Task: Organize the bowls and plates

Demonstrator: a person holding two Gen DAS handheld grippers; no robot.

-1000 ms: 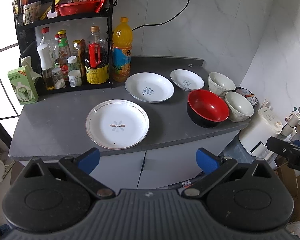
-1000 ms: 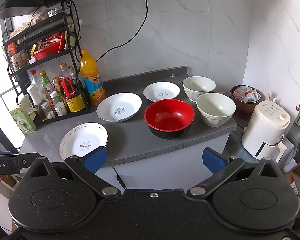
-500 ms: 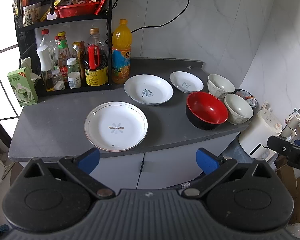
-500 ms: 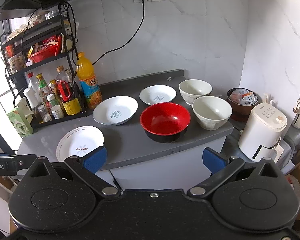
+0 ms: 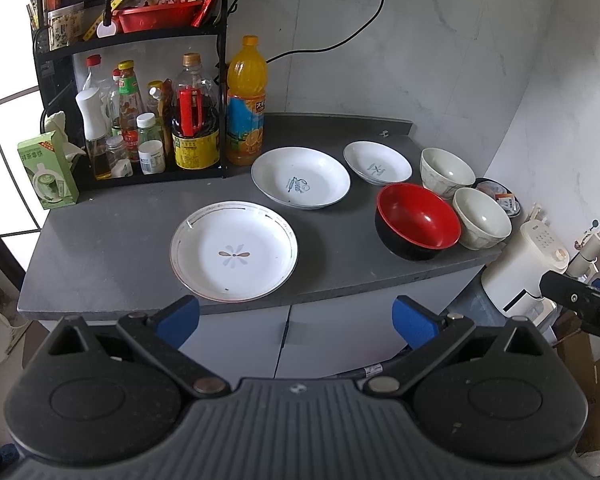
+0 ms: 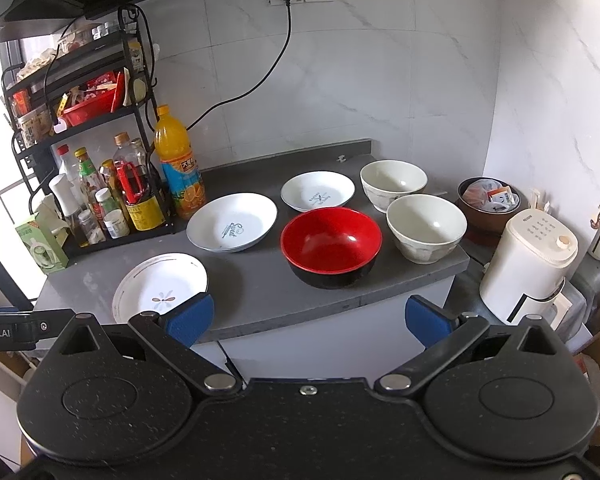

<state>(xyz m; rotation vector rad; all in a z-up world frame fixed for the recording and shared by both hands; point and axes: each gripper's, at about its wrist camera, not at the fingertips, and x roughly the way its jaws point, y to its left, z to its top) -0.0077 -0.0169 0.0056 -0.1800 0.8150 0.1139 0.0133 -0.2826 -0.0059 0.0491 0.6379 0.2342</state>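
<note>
**Still short of the counter, both grippers empty**

Plainly, the readable writing is sparse. The blue-printed plate (image 6: 232, 222) at the middle of the grey counter (image 5: 112, 240) carries a blue script word that looks like "Sweet". The left gripper's body, seen at the edge of the right wrist view, bears white lettering ending in "Robot.AI". The orange drink bottle (image 5: 246, 100) beside the black rack (image 5: 220, 64) and the green box (image 5: 47, 170) at the counter's left end have printed labels too small to read.

The flower-marked plate (image 5: 234, 251) lies nearest the counter's front edge, the small plate (image 5: 377, 162) sits further back, and the red bowl (image 6: 331, 246) stands just beside two white bowls (image 6: 426, 222), which sit close together at the right end.

The left gripper (image 5: 296, 316) and the right gripper (image 6: 308, 318) both hang in front of the counter, jaws spread wide, holding nothing.

Compared with a second ago, the dishes lie where they were; in the right wrist view they appear slightly further off and lower, so that camera has drawn back a little.
</note>
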